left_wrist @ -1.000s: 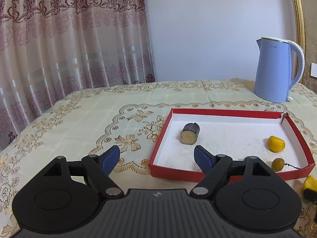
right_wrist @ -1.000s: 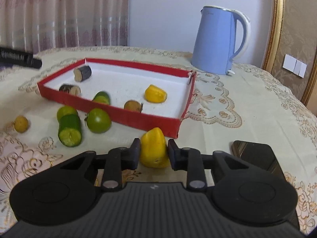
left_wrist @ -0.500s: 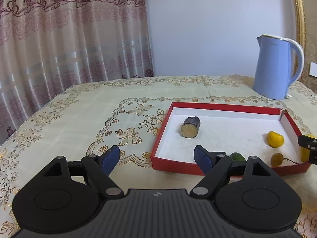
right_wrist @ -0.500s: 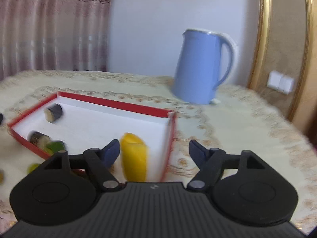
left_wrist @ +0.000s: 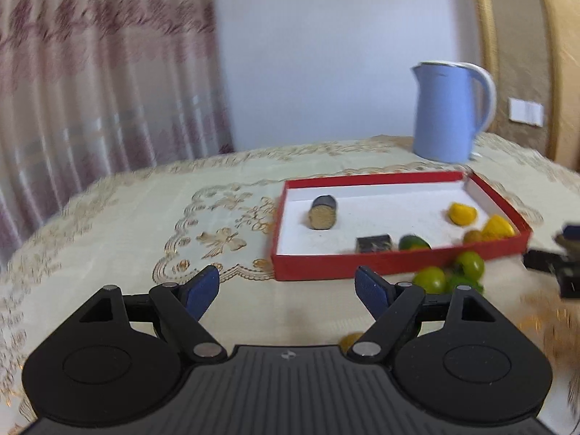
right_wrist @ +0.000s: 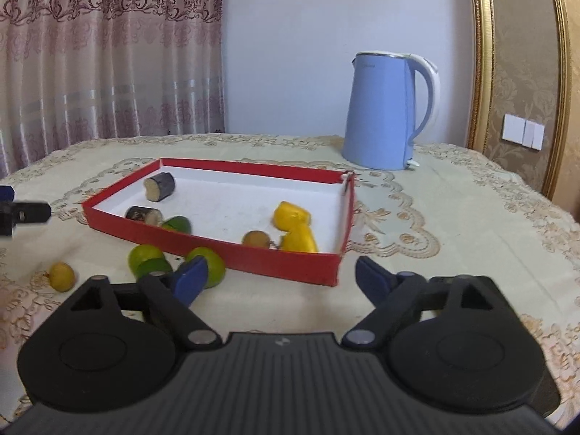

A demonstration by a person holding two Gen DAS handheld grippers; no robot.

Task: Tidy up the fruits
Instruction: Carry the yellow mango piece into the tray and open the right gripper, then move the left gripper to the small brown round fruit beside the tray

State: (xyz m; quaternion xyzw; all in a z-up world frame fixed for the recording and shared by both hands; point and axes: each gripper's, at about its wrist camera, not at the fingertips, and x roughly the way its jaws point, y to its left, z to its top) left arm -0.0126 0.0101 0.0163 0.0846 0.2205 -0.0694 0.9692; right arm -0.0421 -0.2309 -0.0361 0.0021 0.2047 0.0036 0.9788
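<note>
A red tray [right_wrist: 290, 262] with a white floor lies on the tablecloth; it also shows in the left wrist view [left_wrist: 362, 266]. In it lie two yellow fruit pieces [right_wrist: 299, 235], a small brown fruit [right_wrist: 255, 238], a green fruit [right_wrist: 177, 223] and two dark cylinder pieces [right_wrist: 159, 187]. Green fruits [right_wrist: 208, 259] and a small yellow fruit [right_wrist: 62, 276] lie on the cloth in front of the tray. My right gripper [right_wrist: 277, 279] is open and empty, near the tray's front corner. My left gripper [left_wrist: 288, 286] is open and empty, left of the tray.
A blue electric kettle [right_wrist: 388, 108] stands behind the tray at the back right. Curtains hang at the left, a gold-framed wall panel at the right. The left gripper's tip [right_wrist: 21, 212] shows at the left edge of the right wrist view.
My right gripper opened and let the yellow fruit piece go into the tray, then drew back. My left gripper pulled back and turned right, so the fruits on the cloth came into view.
</note>
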